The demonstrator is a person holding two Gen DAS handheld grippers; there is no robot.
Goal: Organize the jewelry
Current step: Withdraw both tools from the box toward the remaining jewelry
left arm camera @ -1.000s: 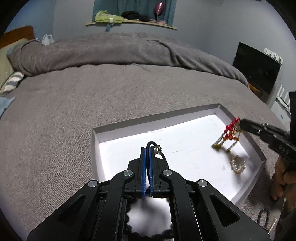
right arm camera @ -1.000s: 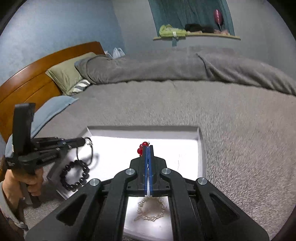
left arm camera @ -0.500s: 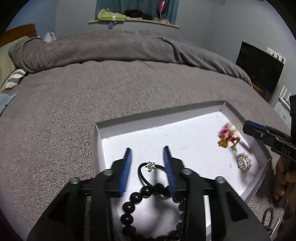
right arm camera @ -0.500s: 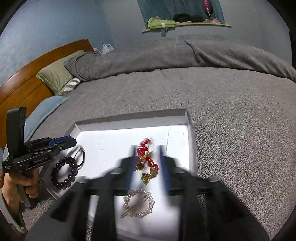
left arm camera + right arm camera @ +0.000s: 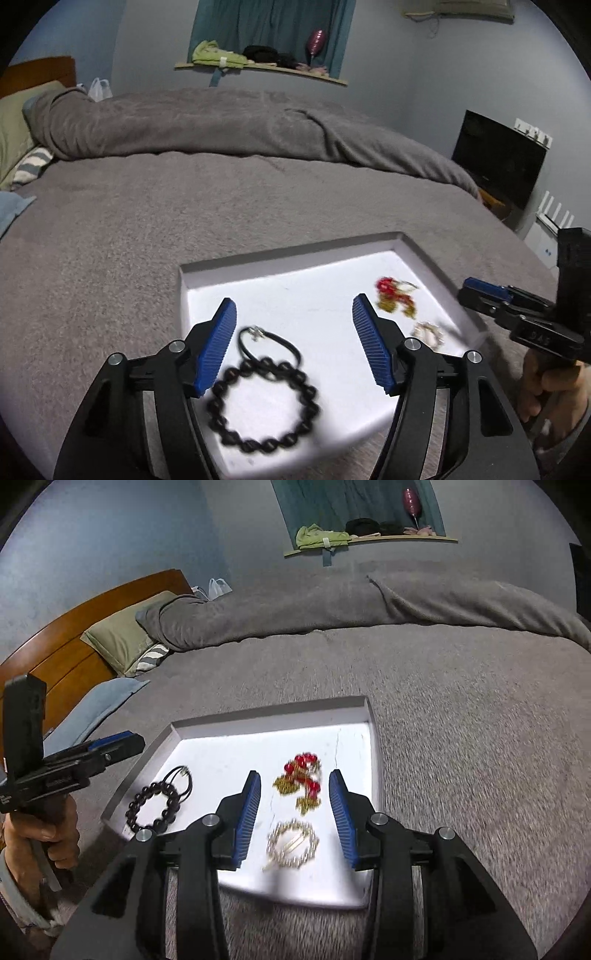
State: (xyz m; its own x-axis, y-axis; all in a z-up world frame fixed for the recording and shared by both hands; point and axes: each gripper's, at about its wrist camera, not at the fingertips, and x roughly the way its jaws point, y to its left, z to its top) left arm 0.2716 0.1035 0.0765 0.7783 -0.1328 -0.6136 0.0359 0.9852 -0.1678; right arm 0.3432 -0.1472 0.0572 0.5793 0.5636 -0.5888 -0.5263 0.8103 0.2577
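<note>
Grey blanket [image 5: 184, 206] covers bed; wooden headboard [image 5: 85, 627] at left. Blue-grey walls [image 5: 110, 535]. Curtained window [image 5: 273, 26] above cluttered shelf [image 5: 258, 68]; dark TV screen [image 5: 498, 158] at right.

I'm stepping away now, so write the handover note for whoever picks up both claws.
Left claw: open, jaws have just been opening, holding nothing; the bead bracelet and black cord lie in the tray below it.
Right claw: open, jaws have just been opening, holding nothing; the red earrings and pearl clip lie in the tray under it.
Done: all four pieces are in the tray, dark ones on its left side, red and pearl on its right.
Left: I see nothing outside the tray in these views; check around it, and tidy the cord, which overlaps the bracelet.
</note>
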